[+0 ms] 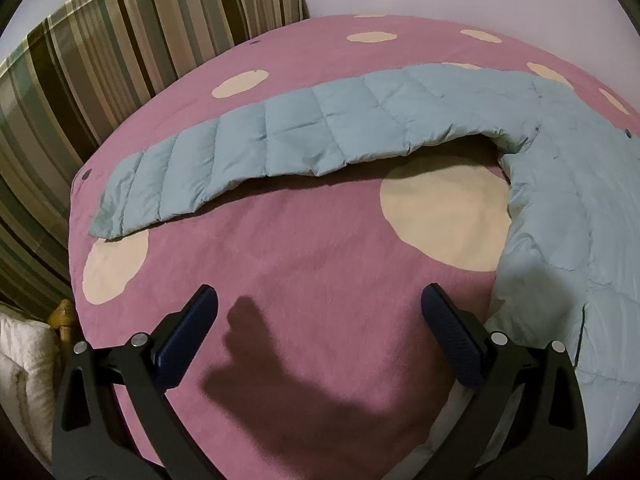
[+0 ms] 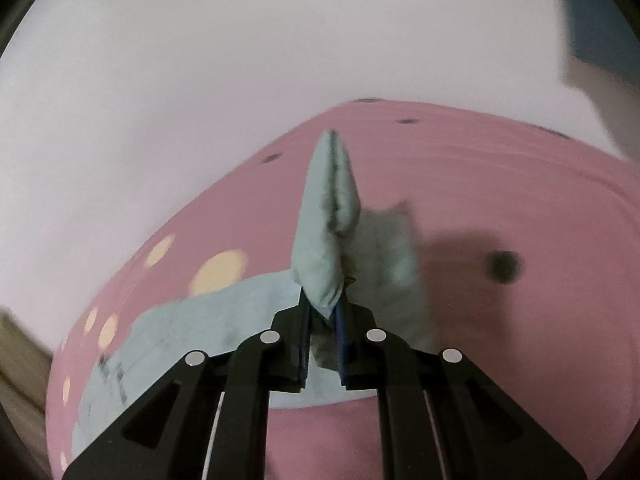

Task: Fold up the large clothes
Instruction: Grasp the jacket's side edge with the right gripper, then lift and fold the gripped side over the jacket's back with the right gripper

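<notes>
1. A striped curtain (image 1: 92, 80) hung at the far left, behind the bed.
2. A pink bedspread (image 1: 304, 248) with cream dots covered the bed.
3. The left gripper (image 1: 320, 336) hovered over bare bedspread, its jaws spread wide with nothing between them.
4. A pale blue quilted jacket (image 1: 568, 184) lay flat on the bedspread, one sleeve (image 1: 256, 144) stretched out toward the curtain, the body off to the right.
5. The right gripper (image 2: 322, 312) had its jaws pinched tight on a fold of the jacket (image 2: 326, 216), which stood up beyond the fingertips.
6. The rest of the jacket beneath appeared to trail on the bedspread (image 2: 520, 200); blur obscured detail.
</notes>
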